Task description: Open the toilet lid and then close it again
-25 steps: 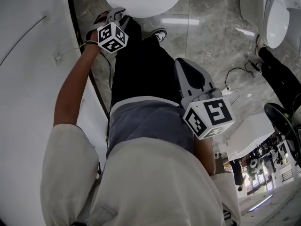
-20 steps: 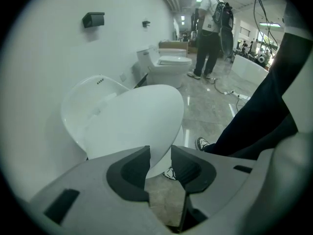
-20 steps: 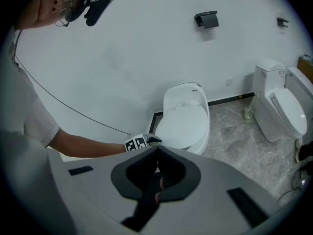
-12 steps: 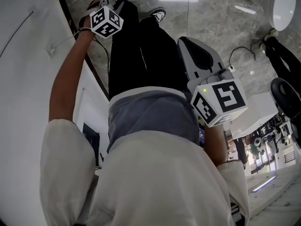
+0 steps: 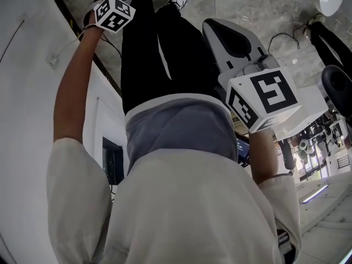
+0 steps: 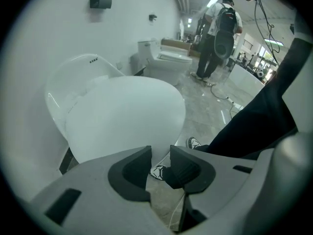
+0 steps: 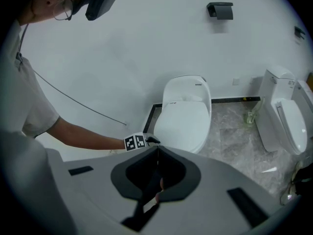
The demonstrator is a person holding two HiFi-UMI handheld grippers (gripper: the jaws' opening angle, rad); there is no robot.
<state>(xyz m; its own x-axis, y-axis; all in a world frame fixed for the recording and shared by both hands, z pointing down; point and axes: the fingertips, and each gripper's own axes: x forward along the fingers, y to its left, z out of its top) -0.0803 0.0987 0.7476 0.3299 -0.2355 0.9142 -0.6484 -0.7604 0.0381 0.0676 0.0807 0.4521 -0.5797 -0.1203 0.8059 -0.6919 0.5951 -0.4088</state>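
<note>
Holds left tongs (image 6: 160, 163) released, nothing pinched between them, tips just short of the toilet lid (image 6: 122, 114), which lies shut straight ahead. Holds right tongs (image 7: 157, 153) clenched on nothing, well back, with that lid far ahead beyond the tips.

We wear a cream short-sleeved top (image 5: 187, 213) over a grey hem (image 5: 176, 131), black trousers (image 5: 146, 48) with a white side stripe (image 5: 161, 54), and black-and-white sneakers (image 5: 177, 0). Our left gripper (image 6: 160, 153) and right gripper (image 7: 157, 150) are pale grey with dark pads (image 6: 129, 173), and each carries a white cube (image 5: 264, 99) with black square markers.
</note>
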